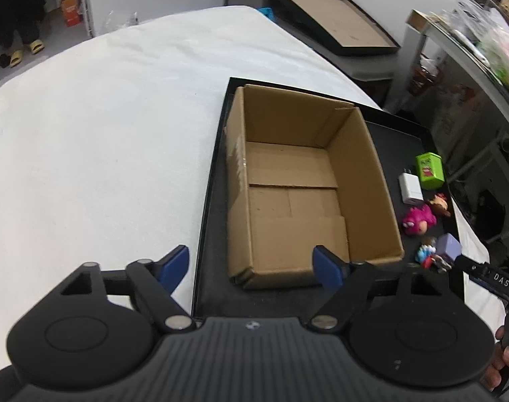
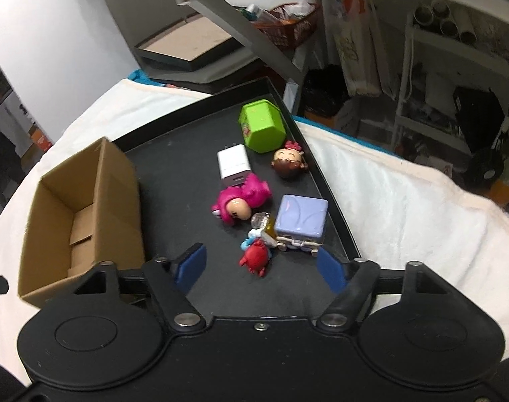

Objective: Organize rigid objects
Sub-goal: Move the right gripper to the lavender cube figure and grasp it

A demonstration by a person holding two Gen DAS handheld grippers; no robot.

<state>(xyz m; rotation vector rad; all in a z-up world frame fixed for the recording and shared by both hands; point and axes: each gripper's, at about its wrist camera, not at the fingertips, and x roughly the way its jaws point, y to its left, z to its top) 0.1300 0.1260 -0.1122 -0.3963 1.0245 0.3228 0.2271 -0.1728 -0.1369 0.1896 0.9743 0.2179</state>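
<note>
right gripper (image 2: 261,269): blue pads apart, nothing between them; hovers low over the near end of the black tray (image 2: 174,174).

left gripper (image 1: 251,266): blue pads apart, empty; sits at the near short wall of the cardboard box (image 1: 298,181), one pad over the white cloth (image 1: 103,134), the other over the box's near right corner.

key relation: the red crab figure (image 2: 256,258) lies just ahead of the right gripper, slightly left of centre between the pads, lower middle of the right wrist view. it looks compact, with no clear long axis. the right gripper is judged much the nearer; the left faces the box, not the toys.

neighbours, outward: a small blue-and-white figure (image 2: 254,234) touching or nearly touching the crab; a clear-topped amber piece (image 2: 264,222); a lilac cube (image 2: 301,217) just up-right, with small parts at its base; a pink figure (image 2: 242,201); a white charger (image 2: 234,164); a brown-haired doll head (image 2: 289,162); a green box (image 2: 261,125) farthest up the frame.

obstruction: the blue-and-white figure and the lilac cube's base crowd the crab's far side; closing wide risks catching them.

destination, judged: the cardboard box, empty, open top, on the same tray at the left of the right wrist view.
</note>
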